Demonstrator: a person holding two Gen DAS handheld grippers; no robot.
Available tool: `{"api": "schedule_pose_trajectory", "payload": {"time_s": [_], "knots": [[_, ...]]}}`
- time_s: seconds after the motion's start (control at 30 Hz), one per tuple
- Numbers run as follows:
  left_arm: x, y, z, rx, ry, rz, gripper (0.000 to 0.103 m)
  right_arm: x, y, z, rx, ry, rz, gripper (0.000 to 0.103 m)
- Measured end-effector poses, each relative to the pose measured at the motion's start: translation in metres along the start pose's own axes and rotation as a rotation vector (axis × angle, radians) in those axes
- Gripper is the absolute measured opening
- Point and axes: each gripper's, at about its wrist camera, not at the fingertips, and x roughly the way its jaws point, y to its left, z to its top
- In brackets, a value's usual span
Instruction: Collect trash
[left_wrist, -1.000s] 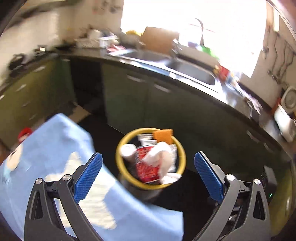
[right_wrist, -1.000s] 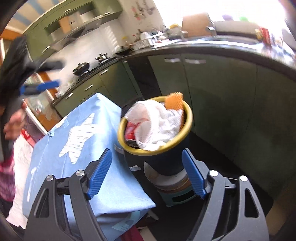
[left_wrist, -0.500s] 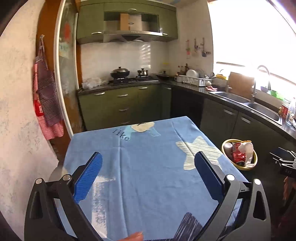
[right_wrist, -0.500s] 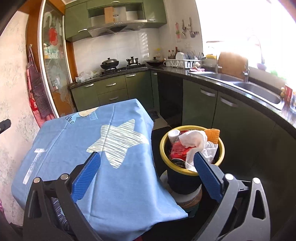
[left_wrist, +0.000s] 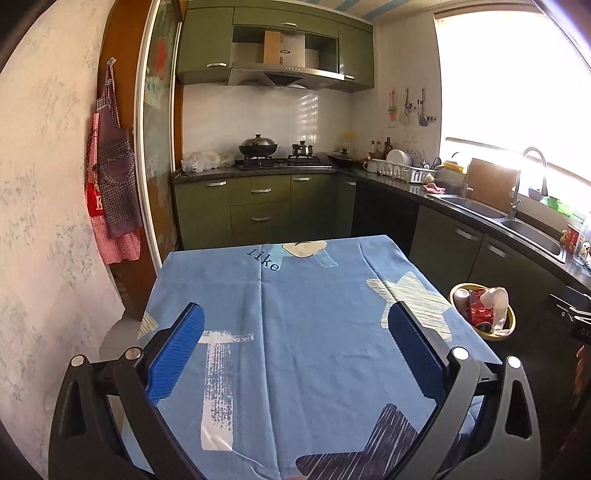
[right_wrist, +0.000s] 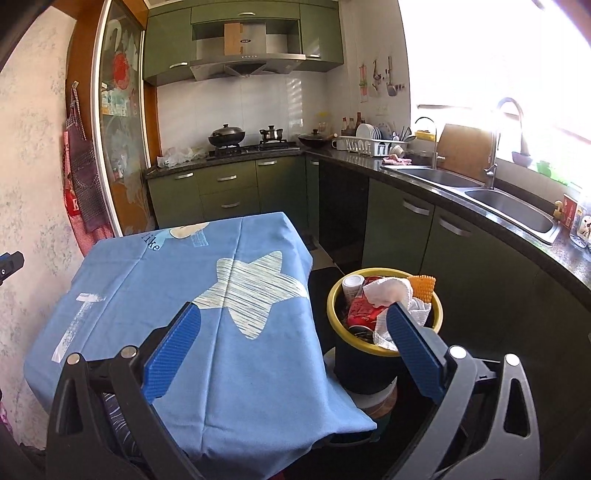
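A dark bin with a yellow rim (right_wrist: 384, 349) stands on a stool beside the table's right edge; it also shows at the right of the left wrist view (left_wrist: 506, 326). It holds a red can (right_wrist: 360, 312), a white cup (right_wrist: 351, 285), crumpled white tissue (right_wrist: 391, 291) and an orange spiky piece (right_wrist: 423, 286). My right gripper (right_wrist: 291, 339) is open and empty, over the table's near right corner next to the bin. Over the table's near edge my left gripper (left_wrist: 295, 341) hangs open, nothing between its blue pads.
The table (left_wrist: 295, 295) wears a blue cloth with star prints. Green cabinets (right_wrist: 399, 221) and a dark counter with a double sink (right_wrist: 509, 206) run along the right and back. A stove with pots (left_wrist: 277, 155) is at the back; an apron (left_wrist: 110, 184) hangs on the left wall.
The left gripper swung away from above the bin to face along the table. The right gripper rose and pulled back from the bin, its jaws widening. Both have nearly settled over the last half second.
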Motion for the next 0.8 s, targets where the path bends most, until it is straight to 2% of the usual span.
{"api": "schedule_pose_trajectory", "payload": {"time_s": [0.8], "knots": [[-0.005, -0.012, 0.004, 0.016, -0.003, -0.023, 0.098, 0.000, -0.003, -0.001, 0.004, -0.002, 0.007, 0.096]]}}
